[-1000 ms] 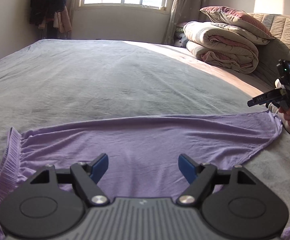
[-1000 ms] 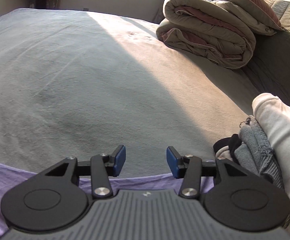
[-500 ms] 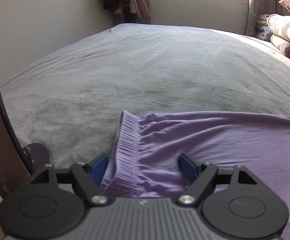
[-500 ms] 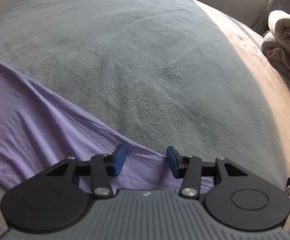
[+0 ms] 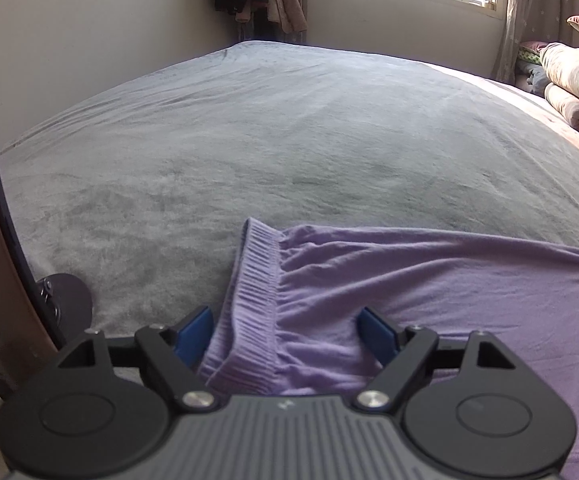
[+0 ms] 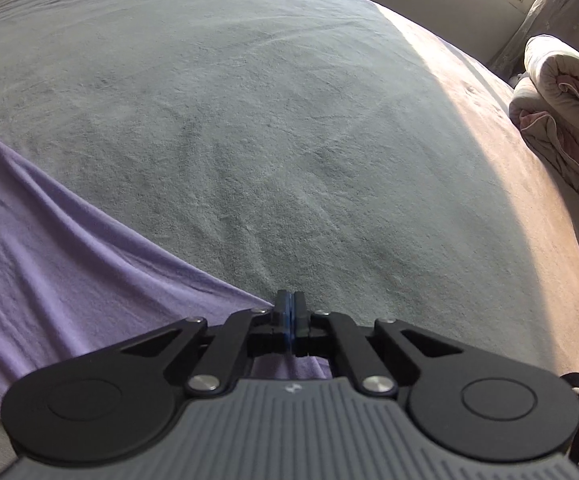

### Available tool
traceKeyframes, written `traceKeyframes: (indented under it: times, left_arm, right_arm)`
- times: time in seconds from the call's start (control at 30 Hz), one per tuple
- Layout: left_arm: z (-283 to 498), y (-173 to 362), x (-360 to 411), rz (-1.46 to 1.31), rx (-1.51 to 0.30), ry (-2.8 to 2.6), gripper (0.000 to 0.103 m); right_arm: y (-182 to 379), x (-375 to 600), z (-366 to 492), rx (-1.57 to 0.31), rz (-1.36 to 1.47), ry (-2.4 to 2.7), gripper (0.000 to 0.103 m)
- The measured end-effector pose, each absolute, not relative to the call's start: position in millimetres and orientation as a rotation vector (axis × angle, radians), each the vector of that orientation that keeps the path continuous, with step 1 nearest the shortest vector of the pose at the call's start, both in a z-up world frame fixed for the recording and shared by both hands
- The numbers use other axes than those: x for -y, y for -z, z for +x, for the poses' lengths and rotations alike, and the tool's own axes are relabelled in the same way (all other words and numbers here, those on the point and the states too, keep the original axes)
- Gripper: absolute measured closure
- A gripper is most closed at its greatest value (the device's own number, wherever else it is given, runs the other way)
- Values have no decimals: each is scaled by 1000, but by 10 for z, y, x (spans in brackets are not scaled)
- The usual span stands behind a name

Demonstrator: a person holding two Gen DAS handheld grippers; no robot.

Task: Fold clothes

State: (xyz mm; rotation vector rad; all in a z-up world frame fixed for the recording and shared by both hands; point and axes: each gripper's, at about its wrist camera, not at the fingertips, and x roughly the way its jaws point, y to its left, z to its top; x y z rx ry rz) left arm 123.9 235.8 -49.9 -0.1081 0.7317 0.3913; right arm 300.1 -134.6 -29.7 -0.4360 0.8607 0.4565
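A grey bed (image 5: pixel 289 140) is overlaid near its front edge by purple trousers (image 5: pixel 429 280). The ribbed waistband (image 5: pixel 249 292) lies between the spread left gripper (image 5: pixel 287 332); the far hem is pinched by the right gripper (image 6: pixel 289 316).

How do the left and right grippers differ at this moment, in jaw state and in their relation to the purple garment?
The left gripper is open, its jaws straddling the ribbed waistband; the right gripper is shut, pinching the purple garment at its far edge. The left grips nothing yet; the right does. Both sit low over the grey bed cover.
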Motion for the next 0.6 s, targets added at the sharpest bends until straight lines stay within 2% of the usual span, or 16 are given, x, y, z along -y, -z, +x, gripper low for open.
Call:
traceKeyframes:
  times: [0.07, 0.1, 0.17, 0.2, 0.23, 0.37, 0.4, 0.43, 0.47, 0.5, 0.6]
  left_arm:
    - [1240, 500, -2356, -109, -731, -391, 21]
    - [1246, 497, -2363, -111, -732, -391, 21]
    - [1252, 495, -2367, -114, -734, -393, 21]
    - [1255, 495, -2364, -113, -734, -394, 21]
    - [1255, 498, -2359, -110, -733, -396, 21]
    - [1256, 505, -2349, -104, -731, -399, 21]
    - [1255, 506, -2354, -107, -731, -398, 21]
    - [1253, 506, -2359, -109, -731, -397, 21]
    - [1252, 507, -2361, -111, -731, -396, 21]
    - [1254, 508, -2363, -110, -731, -396, 21]
    - [1257, 515, -2368, -107, -730, -394, 20]
  right_arm:
    - [284, 1317, 2992, -862, -423, -470, 98]
    - [277, 1303, 2988, -863, -416, -477, 89]
    - [263, 1274, 2980, -865, -402, -490, 82]
    - [256, 1259, 2975, -866, -396, -497, 68]
    - [249, 1244, 2971, -866, -389, -503, 59]
    - [304, 1107, 2942, -866, -408, -522, 59]
    - [319, 1070, 2934, -865, -414, -527, 63]
    - [335, 1034, 2926, -865, -420, -532, 79]
    - [350, 997, 2919, -865, -426, -536, 87]
    - [366, 961, 2911, -864, -432, -541, 100]
    - [393, 890, 2879, -861, -440, -545, 103]
